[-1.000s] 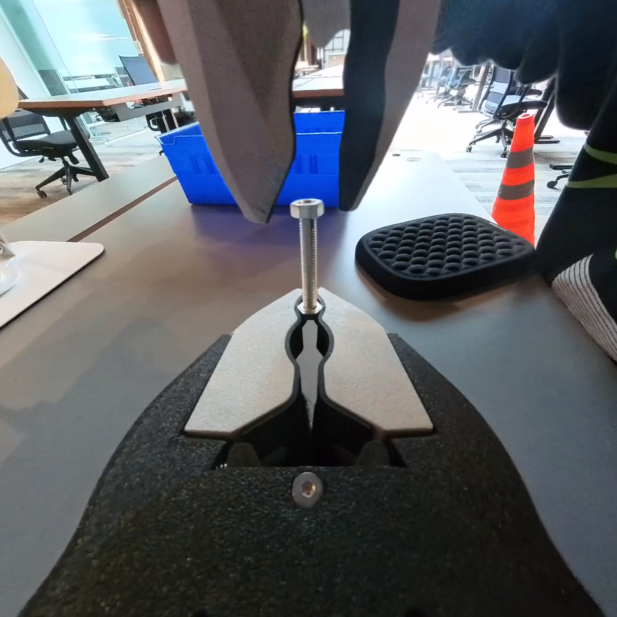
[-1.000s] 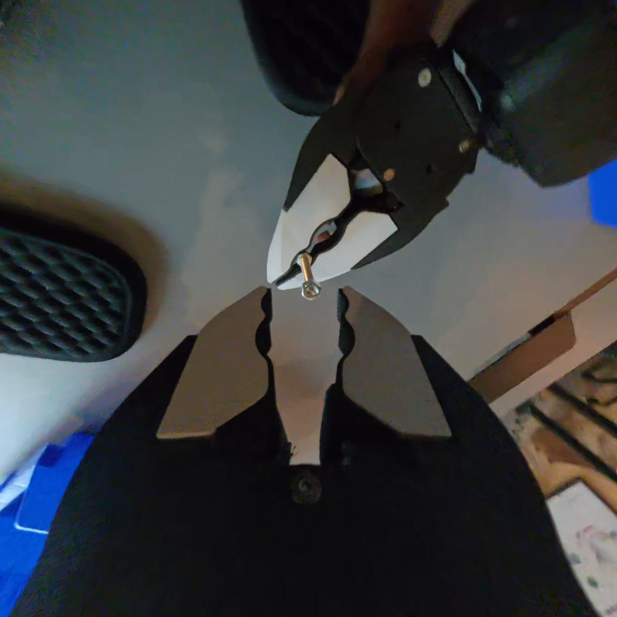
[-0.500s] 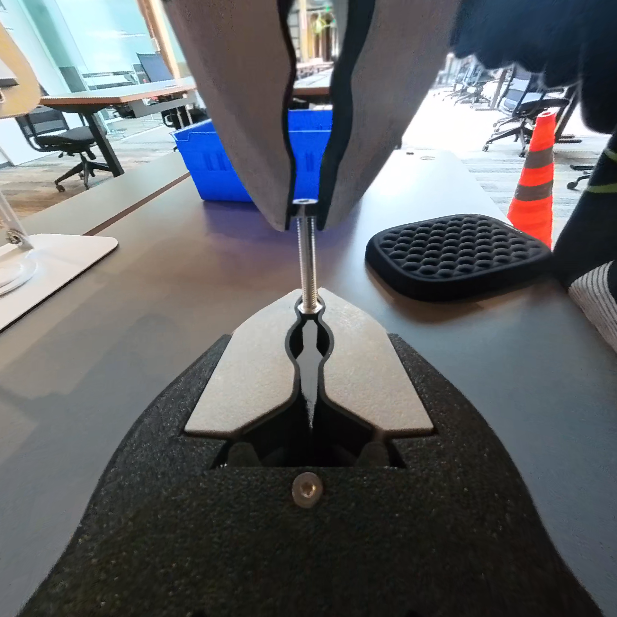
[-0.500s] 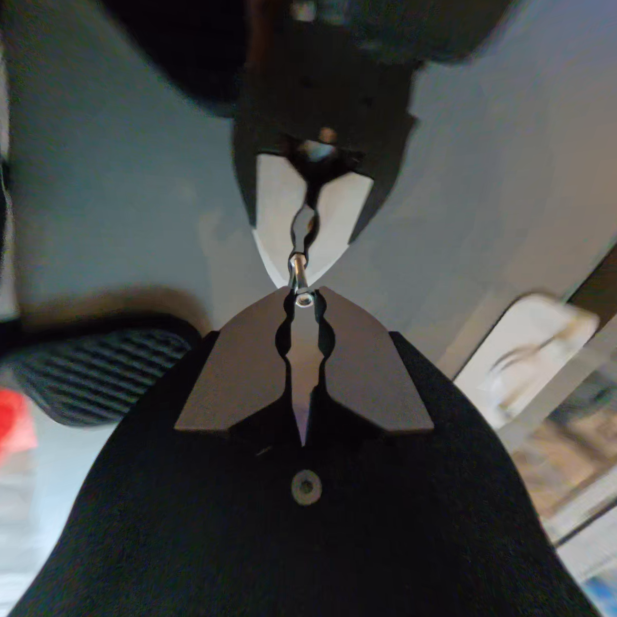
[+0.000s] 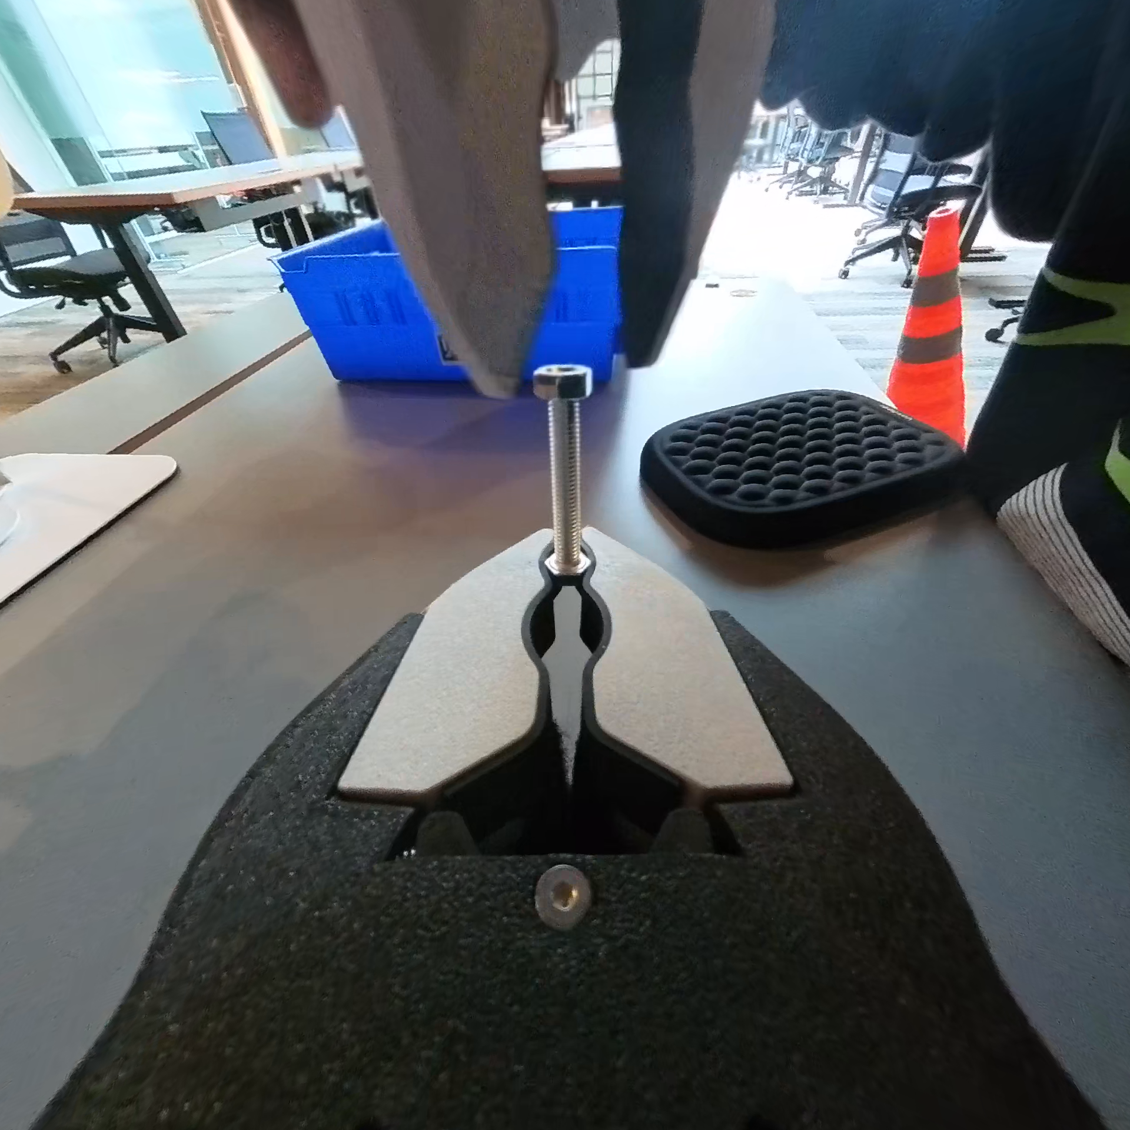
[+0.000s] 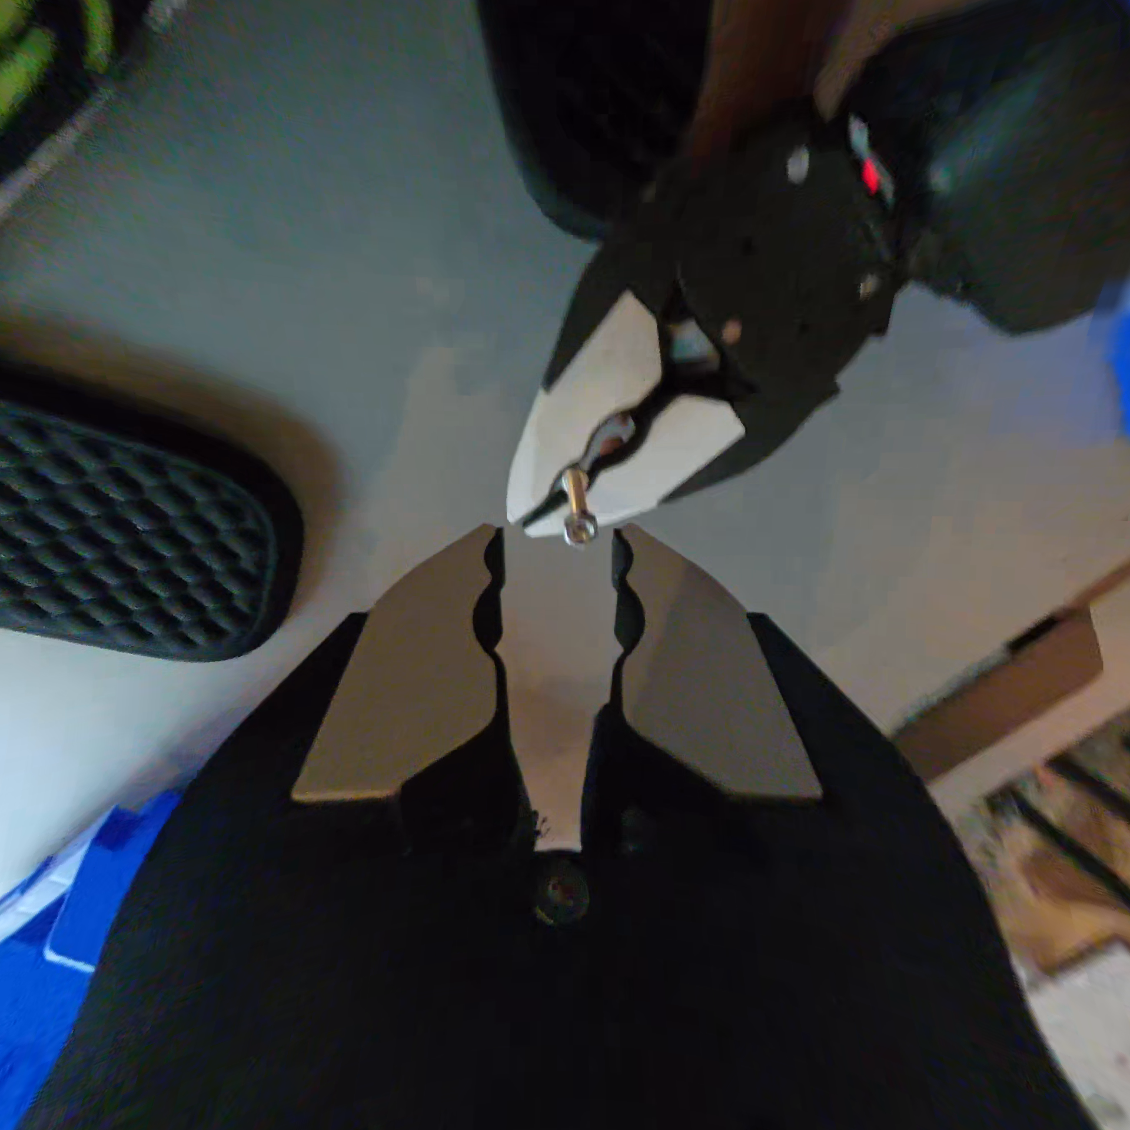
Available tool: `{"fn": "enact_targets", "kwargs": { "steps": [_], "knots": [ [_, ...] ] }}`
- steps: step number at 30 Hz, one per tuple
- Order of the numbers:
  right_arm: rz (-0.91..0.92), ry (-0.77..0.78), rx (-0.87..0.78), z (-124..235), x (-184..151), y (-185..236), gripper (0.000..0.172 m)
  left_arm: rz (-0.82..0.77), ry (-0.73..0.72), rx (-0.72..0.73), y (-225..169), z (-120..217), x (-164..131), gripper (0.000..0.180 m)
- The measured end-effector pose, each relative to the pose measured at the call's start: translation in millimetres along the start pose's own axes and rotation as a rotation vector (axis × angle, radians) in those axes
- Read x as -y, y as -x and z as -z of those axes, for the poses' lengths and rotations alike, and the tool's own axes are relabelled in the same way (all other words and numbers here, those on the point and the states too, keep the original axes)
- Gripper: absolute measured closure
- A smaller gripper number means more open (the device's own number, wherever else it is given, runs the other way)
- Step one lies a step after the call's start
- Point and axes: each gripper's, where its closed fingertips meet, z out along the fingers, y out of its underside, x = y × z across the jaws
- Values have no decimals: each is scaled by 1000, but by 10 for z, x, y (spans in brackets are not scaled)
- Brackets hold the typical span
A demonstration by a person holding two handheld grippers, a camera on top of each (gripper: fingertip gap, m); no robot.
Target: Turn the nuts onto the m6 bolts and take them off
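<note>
At your left gripper (image 5: 565, 565), the fingers are clamped on a nut threaded low on the upright bolt (image 5: 564, 465). Your right gripper (image 6: 557, 538) hangs apart around the bolt head, touching nothing. Unscrewing likely remains.

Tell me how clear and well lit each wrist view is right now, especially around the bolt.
Left wrist view: bright daylight, the silver threaded bolt sharp in the shut left gripper; the open right gripper above its head is motion-blurred. Right wrist view: dim and soft, the bolt head small and smeared, the black honeycomb mat blurred, edges bent by the wide lens.
</note>
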Motion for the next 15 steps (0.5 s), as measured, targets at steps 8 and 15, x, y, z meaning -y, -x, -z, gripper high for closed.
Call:
{"fn": "enact_targets", "kwargs": {
  "steps": [8,15],
  "knots": [
    [108,-58,24,-32,55,-74,150,3,-10,-24,-25,5,11,178],
    [99,-65,-5,-27,31,-86,162,0,-12,-27,-34,4,13,178]
  ]
}}
